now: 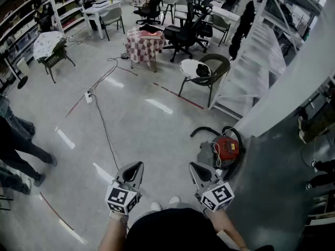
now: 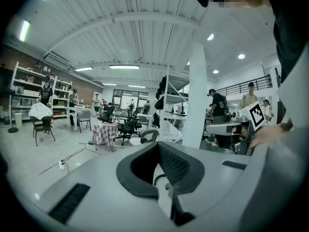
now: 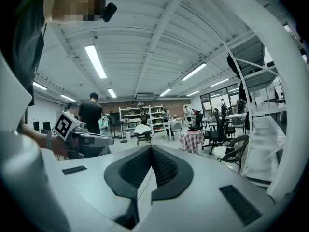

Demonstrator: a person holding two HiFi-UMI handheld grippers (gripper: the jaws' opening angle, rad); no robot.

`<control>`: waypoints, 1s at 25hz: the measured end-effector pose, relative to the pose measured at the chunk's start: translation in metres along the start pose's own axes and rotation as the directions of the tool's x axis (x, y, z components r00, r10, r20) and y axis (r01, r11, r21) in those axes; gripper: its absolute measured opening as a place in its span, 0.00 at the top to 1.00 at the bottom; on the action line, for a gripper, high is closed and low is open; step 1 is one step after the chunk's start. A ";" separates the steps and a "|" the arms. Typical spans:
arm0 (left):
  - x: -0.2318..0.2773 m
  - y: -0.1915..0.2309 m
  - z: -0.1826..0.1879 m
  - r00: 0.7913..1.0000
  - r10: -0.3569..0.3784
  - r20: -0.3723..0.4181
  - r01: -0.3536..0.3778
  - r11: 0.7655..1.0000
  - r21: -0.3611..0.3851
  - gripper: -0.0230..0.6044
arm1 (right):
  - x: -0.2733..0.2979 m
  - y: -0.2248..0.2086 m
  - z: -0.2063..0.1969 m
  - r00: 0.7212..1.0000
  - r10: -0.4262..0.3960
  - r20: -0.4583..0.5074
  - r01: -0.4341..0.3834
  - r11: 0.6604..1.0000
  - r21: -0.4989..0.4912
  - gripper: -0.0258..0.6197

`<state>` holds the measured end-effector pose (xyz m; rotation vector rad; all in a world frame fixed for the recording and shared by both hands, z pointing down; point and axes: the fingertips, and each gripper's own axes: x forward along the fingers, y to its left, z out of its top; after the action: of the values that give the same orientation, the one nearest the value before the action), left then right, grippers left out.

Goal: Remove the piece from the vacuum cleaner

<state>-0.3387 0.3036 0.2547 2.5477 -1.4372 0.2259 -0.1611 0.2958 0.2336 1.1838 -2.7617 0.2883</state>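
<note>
Lower right of the head view, on the floor: we are looking down at the vacuum cleaner (image 1: 226,148), a red drum with grey parts beside it, standing at the foot of a white pillar (image 1: 293,88).
Hose: a black hose (image 1: 209,131) is arching round the drum from upper left to right.
Piece to remove: we are not making out from here which part comes off; the detail is too small.
Handling: we are judging the drum to be hard, smooth plastic, stiff and rather slippery. The hose is looking flexible and likely to bend instead of pulling straight.
Where to hold: we are expecting a rigid edge or collar to serve better than the rounded drum or the soft hose.
Left gripper (image 1: 137,164): we are holding it in the air at lower centre, its jaws together on nothing, well apart from the vacuum cleaner.
Right gripper (image 1: 194,166): its jaws are likewise together and empty; it is nearer the drum but not touching it.
Pads: the dark jaw linings are showing a fine dimpled texture against smooth grey bodies.
Floor (image 1: 141,129): it is looking pale, glossy and reflective, with a thin cable (image 1: 104,129) trailing across.
</note>
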 end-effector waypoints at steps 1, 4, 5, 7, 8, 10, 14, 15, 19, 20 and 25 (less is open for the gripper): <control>0.002 -0.003 0.001 1.000 0.000 -0.001 0.000 1.000 -0.003 0.94 | -0.002 -0.002 0.000 1.000 0.001 -0.003 -0.001 1.000 0.008 0.92; 0.010 -0.012 0.003 1.000 0.006 -0.009 -0.006 1.000 -0.003 0.94 | -0.006 -0.010 -0.001 1.000 0.006 -0.005 -0.005 1.000 0.026 0.92; 0.015 -0.015 0.003 1.000 0.011 -0.012 -0.011 1.000 -0.001 0.94 | -0.007 -0.016 -0.001 1.000 0.006 -0.002 -0.006 1.000 0.029 0.92; 0.027 -0.022 0.003 1.000 0.015 -0.020 -0.015 1.000 0.007 0.94 | -0.010 -0.027 -0.002 1.000 0.006 0.006 -0.006 0.999 0.036 0.92; 0.032 -0.026 0.003 1.000 0.013 -0.025 -0.013 1.000 0.012 0.94 | -0.012 -0.033 -0.001 1.000 0.006 0.013 -0.007 0.999 0.042 0.92; 0.042 -0.036 0.004 0.999 0.007 -0.034 -0.006 1.000 0.029 0.93 | -0.017 -0.043 0.001 1.000 0.011 0.030 -0.012 0.999 0.052 0.92; 0.057 -0.051 0.009 0.999 0.014 -0.036 -0.013 0.999 0.037 0.94 | -0.027 -0.065 -0.001 0.999 0.016 0.044 -0.019 0.997 0.078 0.92; 0.060 -0.053 0.009 0.999 0.021 -0.035 -0.020 0.999 0.034 0.93 | -0.027 -0.069 -0.003 0.999 0.020 0.044 -0.023 0.996 0.084 0.92; 0.074 -0.052 0.005 0.998 0.037 -0.056 -0.037 0.999 0.012 0.94 | -0.016 -0.079 -0.011 0.998 0.038 0.042 -0.043 0.992 0.120 0.92; 0.078 -0.050 0.003 0.997 0.038 -0.062 -0.037 0.999 0.014 0.94 | -0.012 -0.081 -0.013 0.998 0.045 0.038 -0.049 0.991 0.122 0.92; 0.099 -0.019 0.001 0.997 0.039 -0.061 -0.039 0.999 0.002 0.94 | 0.025 -0.091 -0.017 0.998 0.055 0.007 -0.056 0.992 0.113 0.92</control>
<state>-0.2717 0.2307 0.2752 2.4930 -1.4654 0.3078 -0.1115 0.2206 0.2657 1.1340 -2.8184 0.4540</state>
